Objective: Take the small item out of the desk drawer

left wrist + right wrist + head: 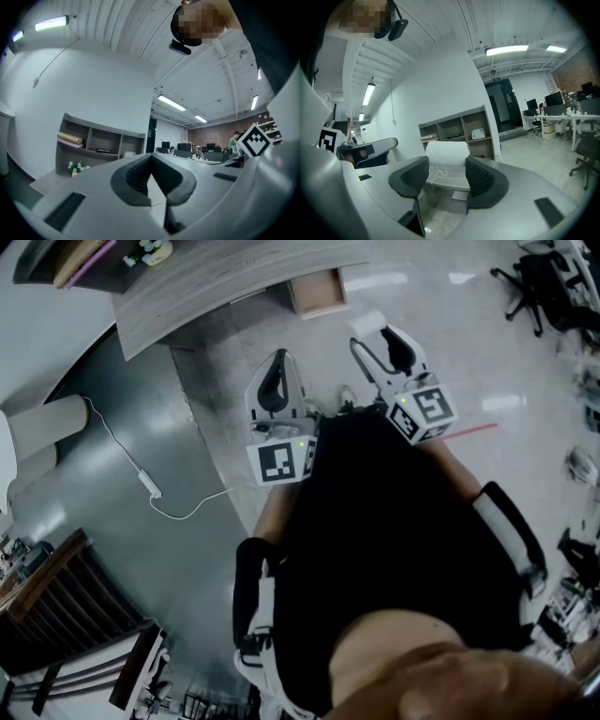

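My right gripper [377, 338] is raised near the person's chest, shut on a small white rolled item [367, 322]. In the right gripper view the white item [447, 156] sits squeezed between the two dark pads [480, 178] of the gripper [446, 174], with a thin thread hanging from it. The left gripper [277, 367] is beside it, shut, with nothing in it; its pads [137, 177] meet in the left gripper view. The desk drawer [317, 292] stands pulled open under the wood-grain desk [216, 282], and its inside looks bare.
A white cable [142, 480] trails over the grey floor mat. An open shelf unit [457, 129] stands on the desk's far side. Office chairs [536, 282] are at the right. A cream cylinder [47, 425] and dark slatted furniture [66, 610] are at the left.
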Demonstrator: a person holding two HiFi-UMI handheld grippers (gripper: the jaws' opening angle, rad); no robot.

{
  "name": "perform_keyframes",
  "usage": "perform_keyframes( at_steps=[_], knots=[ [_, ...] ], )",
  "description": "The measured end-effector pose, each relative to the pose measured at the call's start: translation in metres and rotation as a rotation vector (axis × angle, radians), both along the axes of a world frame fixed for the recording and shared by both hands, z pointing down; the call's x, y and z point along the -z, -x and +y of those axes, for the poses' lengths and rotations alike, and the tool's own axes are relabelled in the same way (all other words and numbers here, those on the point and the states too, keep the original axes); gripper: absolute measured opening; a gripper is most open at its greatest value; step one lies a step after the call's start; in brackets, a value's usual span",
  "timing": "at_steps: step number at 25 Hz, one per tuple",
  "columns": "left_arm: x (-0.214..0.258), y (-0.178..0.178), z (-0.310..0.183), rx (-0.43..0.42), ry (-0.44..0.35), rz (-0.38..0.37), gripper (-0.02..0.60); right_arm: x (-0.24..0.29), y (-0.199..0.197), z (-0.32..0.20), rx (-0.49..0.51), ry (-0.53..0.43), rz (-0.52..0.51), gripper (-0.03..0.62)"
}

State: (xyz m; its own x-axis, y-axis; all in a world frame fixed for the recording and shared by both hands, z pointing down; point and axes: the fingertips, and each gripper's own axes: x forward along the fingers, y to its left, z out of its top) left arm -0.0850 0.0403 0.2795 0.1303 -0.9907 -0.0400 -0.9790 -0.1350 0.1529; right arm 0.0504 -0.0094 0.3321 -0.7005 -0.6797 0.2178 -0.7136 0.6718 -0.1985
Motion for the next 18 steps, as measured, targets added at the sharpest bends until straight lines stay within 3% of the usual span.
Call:
perform_keyframes(
  at_steps=[18],
  knots=[
    [-0.0052, -0.0021, 0.007, -0.004, 0.008, 0.008, -0.008, -0.0016, -0.0016, 0.0081, -0.003, -0.001, 0.007, 0.245]
  ],
)
